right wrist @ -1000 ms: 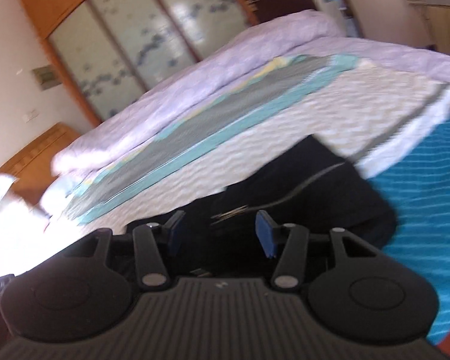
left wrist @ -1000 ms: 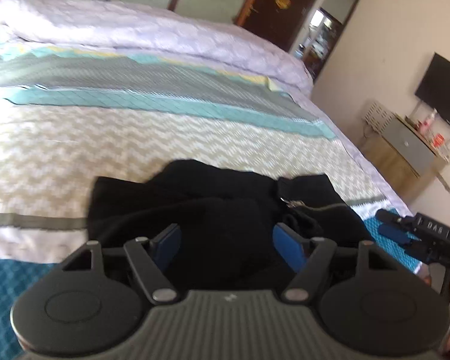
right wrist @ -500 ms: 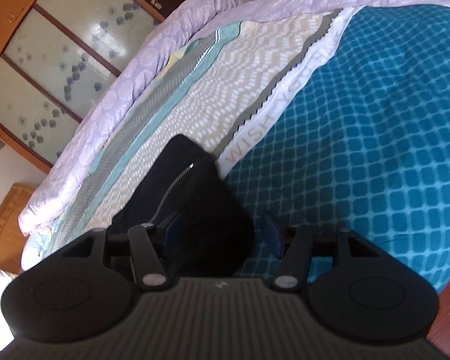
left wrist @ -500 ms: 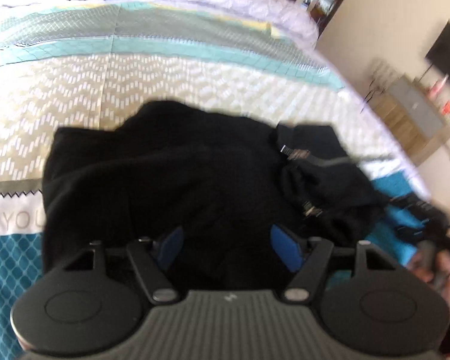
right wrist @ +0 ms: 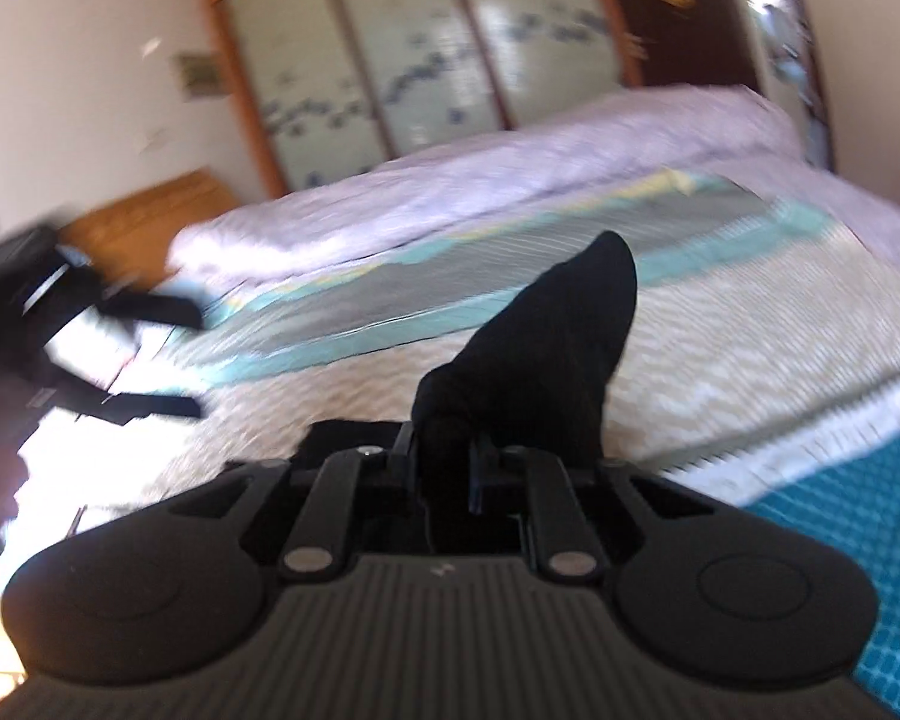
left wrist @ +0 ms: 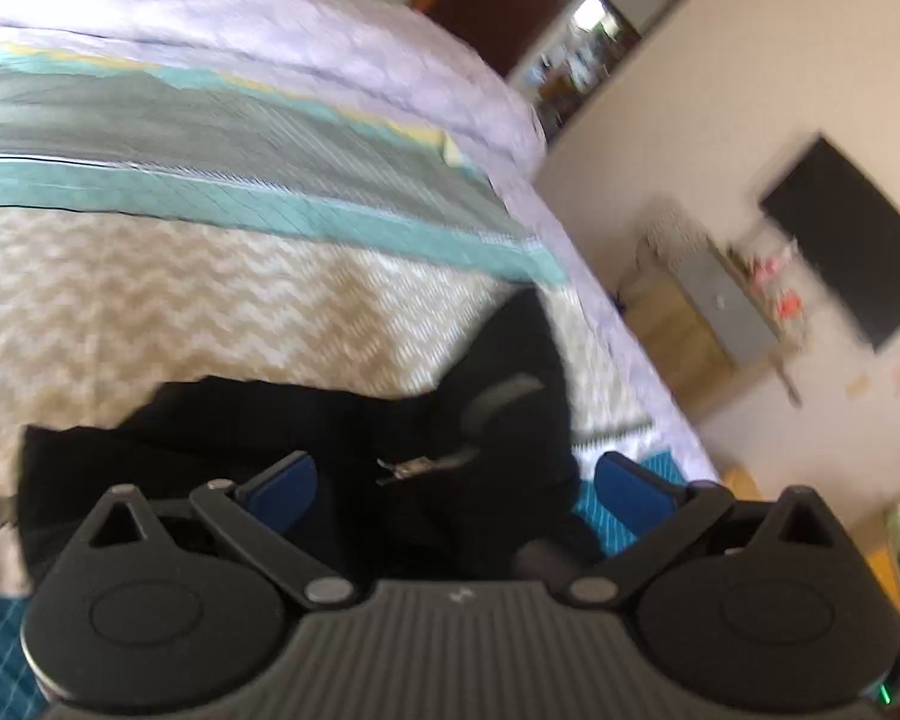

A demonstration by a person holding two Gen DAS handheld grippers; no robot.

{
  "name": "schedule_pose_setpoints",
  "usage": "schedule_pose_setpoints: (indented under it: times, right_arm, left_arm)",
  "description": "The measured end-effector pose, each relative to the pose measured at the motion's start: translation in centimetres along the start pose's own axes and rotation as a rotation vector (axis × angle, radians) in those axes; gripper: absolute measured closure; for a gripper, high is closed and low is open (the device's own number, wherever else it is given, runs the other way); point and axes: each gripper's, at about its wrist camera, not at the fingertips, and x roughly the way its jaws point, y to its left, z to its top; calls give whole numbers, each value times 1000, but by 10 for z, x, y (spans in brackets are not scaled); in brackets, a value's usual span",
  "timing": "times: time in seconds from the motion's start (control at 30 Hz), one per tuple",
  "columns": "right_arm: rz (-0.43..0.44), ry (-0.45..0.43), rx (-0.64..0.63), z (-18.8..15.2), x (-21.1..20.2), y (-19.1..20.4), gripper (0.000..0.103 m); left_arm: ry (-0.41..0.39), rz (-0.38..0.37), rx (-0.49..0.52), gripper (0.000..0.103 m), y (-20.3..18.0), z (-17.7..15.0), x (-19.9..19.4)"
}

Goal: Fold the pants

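Right gripper [right wrist: 444,471] had just been closing, and its jaws were pinched on a bunch of the black pants [right wrist: 546,360], which rose from between them as a dark peak against the bedspread [right wrist: 750,324]. I saw that pinch only in the right wrist view; the left wrist view showed nothing of it. My left gripper [left wrist: 450,480] had just been opening, and its blue pads [left wrist: 285,480] stood spread wide with nothing pressed between them, one pad over the black cloth and the other over the teal edge of the bedspread [left wrist: 210,300]. From the left wrist view I could see the rest of the pants [left wrist: 330,450] lying crumpled on the bed near its side edge, with a small metal zip part [left wrist: 411,467] showing in the folds. That view also gave me the room beyond the bed: a dark screen [left wrist: 852,240] on the wall and a low cabinet [left wrist: 720,306] below it with blurred small items on top. The right wrist view looked the other way, to sliding wardrobe doors [right wrist: 426,54], a wooden headboard [right wrist: 150,210] and the lilac quilt [right wrist: 450,192]. Far left in it, blurred, stood the left gripper [right wrist: 144,354] with its fingers apart
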Motion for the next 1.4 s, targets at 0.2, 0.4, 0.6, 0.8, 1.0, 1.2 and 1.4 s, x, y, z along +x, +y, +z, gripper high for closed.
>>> schedule_pose_setpoints:
  times: [0.2,0.4,0.6,0.8,1.0,1.2,1.4]
  right_arm:
    - [113,55,-89,-10,1,58,85]
    - [209,94,-158,-8,7,95,85]
    - [301,249,-255,-32,39,137,72]
    - [388,278,-173,-24,27,115,57]
    - [188,152,11,3,-7,41,60]
    - [107,264,261,-23,2,-12,67]
    - [97,344,410,-46,6,-17,66]
  left_arm:
    - [70,51,-102,86,27,-9,20]
    - [-51,93,-76,87,56,-33,-43]
    - [22,202,-218,69,119,-67,-46]
    - [-54,190,-324,55,143,-86,-60]
    - [-141,171,-295,47,131,-82,-86]
    - [-77,236,-198,41,129,-53,-49]
    - [-158,263,-44,87,115,-46,-36]
